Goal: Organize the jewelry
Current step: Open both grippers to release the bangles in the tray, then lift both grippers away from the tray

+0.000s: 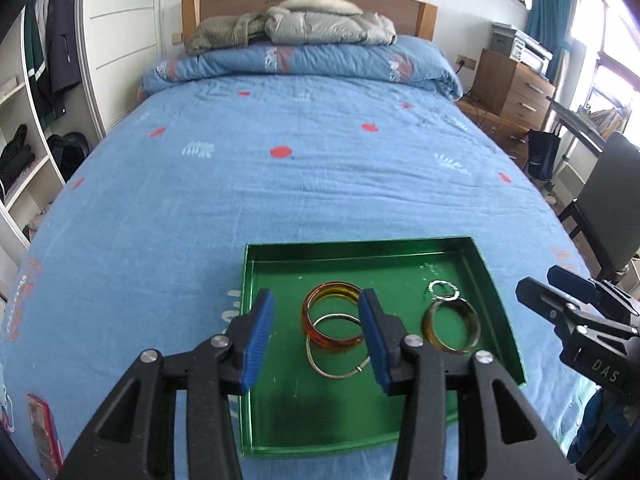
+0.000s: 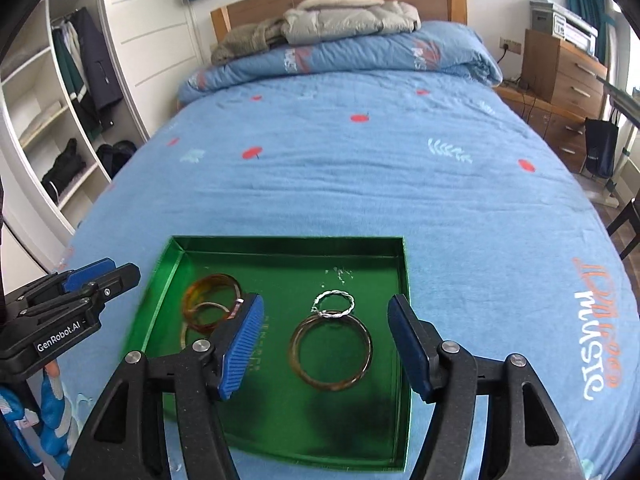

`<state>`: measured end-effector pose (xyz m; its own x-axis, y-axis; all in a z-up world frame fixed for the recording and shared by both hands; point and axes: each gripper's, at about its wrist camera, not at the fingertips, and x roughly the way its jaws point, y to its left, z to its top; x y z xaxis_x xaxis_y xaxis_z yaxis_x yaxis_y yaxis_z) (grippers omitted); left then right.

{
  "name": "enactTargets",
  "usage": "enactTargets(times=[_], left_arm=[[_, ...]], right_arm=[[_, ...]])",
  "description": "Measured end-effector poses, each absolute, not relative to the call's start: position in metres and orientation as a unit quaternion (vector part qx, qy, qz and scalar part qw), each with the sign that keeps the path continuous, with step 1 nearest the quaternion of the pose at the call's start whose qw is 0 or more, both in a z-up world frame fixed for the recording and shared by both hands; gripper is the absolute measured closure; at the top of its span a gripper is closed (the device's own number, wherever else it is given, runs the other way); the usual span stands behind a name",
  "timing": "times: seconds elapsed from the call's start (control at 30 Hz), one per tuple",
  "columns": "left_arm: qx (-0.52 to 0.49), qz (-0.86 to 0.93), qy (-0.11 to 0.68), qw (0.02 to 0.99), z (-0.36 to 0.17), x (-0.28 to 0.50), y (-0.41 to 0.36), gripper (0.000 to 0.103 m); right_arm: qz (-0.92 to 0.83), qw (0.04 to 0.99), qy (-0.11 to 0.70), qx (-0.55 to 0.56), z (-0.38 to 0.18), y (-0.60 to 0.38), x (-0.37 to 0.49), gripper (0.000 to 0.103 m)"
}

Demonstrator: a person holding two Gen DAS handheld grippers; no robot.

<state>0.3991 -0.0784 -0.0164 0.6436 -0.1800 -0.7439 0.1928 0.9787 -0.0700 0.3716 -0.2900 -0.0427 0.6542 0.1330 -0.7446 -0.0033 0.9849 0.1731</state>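
Green tray (image 1: 256,400) on blue bedspread (image 1: 280,200), near edge of bed. Four pieces inside, all flat on tray floor: amber bangle (image 1: 332,316) overlapping thin metal bangle (image 1: 336,360) on the left side; twisted silver ring (image 2: 333,303) touching top of brown bangle (image 2: 331,356) on the right side.

Left gripper (image 1: 316,340) spread, nothing between pads, above the amber pair. Right gripper (image 2: 326,350) spread, nothing between pads, above the brown bangle.

Step judged: release done, both claws clear of the tray. To do well: lift straight off, keep pads away from tray walls, avoid snagging overlapped rings. Pairs lying stacked, perhaps worth separating.

Writing legible: "GenRobot.AI" on left gripper body in right view; "DAS" on right gripper body in left view; "MUSIC" printed on bedspread. Faint lettering on tray floor, unreadable.
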Motion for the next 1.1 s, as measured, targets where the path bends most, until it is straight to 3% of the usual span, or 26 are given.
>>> enactTargets(times=[0.57,1.1], left_arm=[[-0.021,-0.131,0.297,0.946,0.098,0.262,-0.021,0.059],[0.0,-0.084,0.239,0.967,0.131,0.154,0.07,0.059]], right_arm=[[0.056,0.942,0.323,0.067,0.061,-0.27,0.237,0.036],[0.051,0.965,0.243,0.088,0.093,-0.301,0.1,0.036]])
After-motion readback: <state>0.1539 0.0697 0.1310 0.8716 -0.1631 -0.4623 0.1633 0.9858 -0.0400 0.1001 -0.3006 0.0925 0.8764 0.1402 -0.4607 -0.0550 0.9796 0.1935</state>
